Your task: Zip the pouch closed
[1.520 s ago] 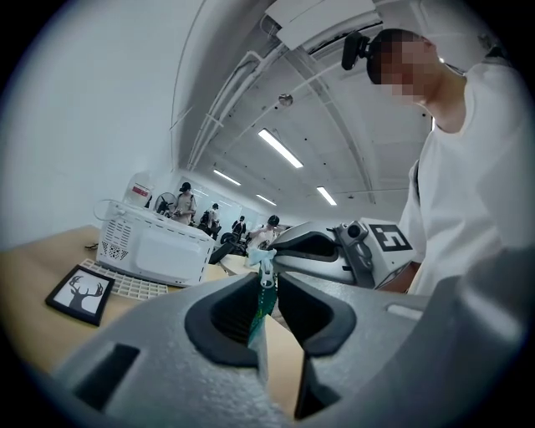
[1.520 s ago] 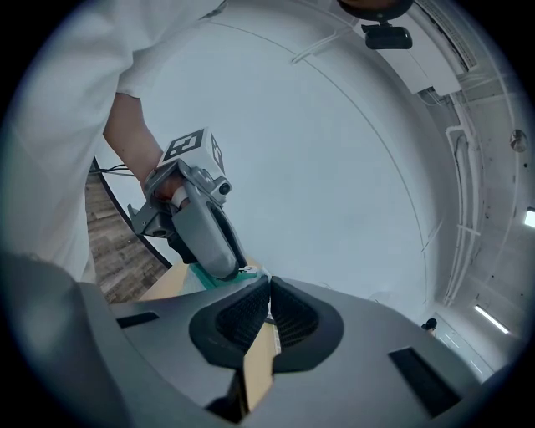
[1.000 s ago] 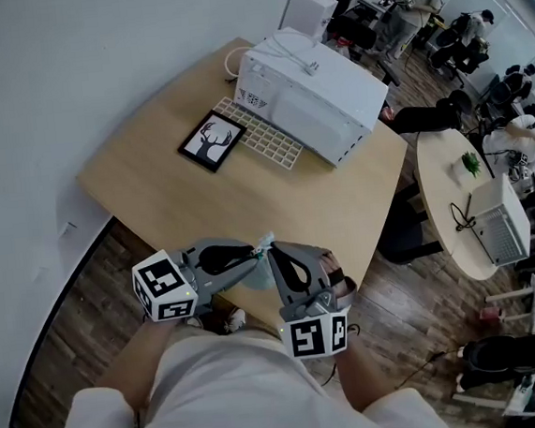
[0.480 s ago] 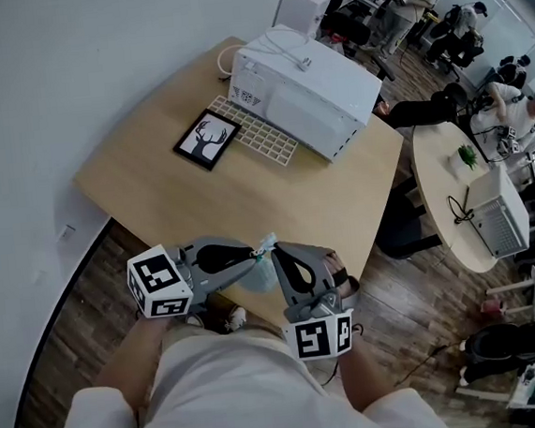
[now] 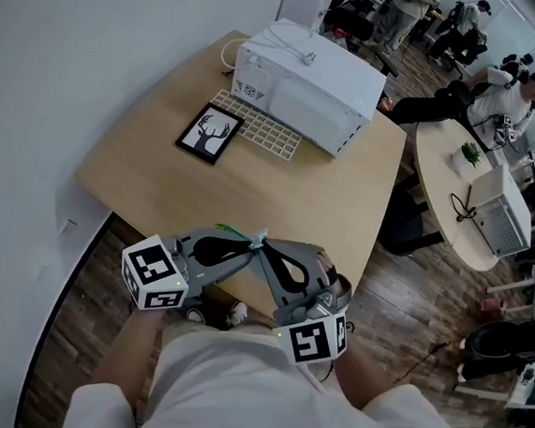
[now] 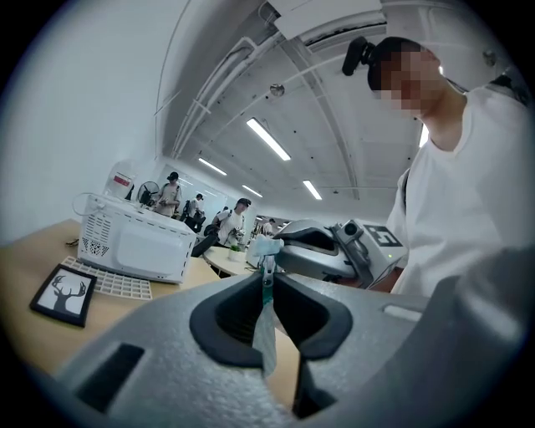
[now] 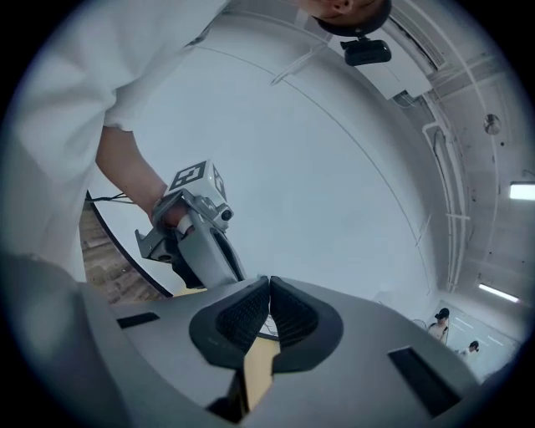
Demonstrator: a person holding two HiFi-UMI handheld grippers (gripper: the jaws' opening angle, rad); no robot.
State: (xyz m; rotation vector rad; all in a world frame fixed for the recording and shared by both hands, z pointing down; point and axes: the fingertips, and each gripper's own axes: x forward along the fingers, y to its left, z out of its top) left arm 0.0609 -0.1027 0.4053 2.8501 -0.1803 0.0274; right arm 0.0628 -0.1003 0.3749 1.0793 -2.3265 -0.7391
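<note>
The pouch (image 5: 257, 239) is a small, pale teal translucent one, held in the air over the near edge of the wooden table (image 5: 247, 196). My left gripper (image 5: 250, 249) comes in from the left, shut on the pouch, whose thin body (image 6: 266, 330) hangs between the pads. In the left gripper view the zip line runs up through the tips of the left gripper (image 6: 267, 280). My right gripper (image 5: 264, 248) meets it tip to tip, jaws shut on the pouch's end (image 6: 264, 246). The zip pull is too small to make out. In the right gripper view the right gripper (image 7: 269, 289) shows only closed pads.
On the table's far side stand a white microwave-like box (image 5: 312, 86), a white keyboard (image 5: 262, 135) and a black framed deer picture (image 5: 210, 134). To the right is a round white table (image 5: 455, 209) with people seated beyond it. Wood floor lies below.
My right gripper has shifted slightly up and toward the left gripper. A green strip of the pouch now shows above the left jaws. The left gripper has stayed put.
</note>
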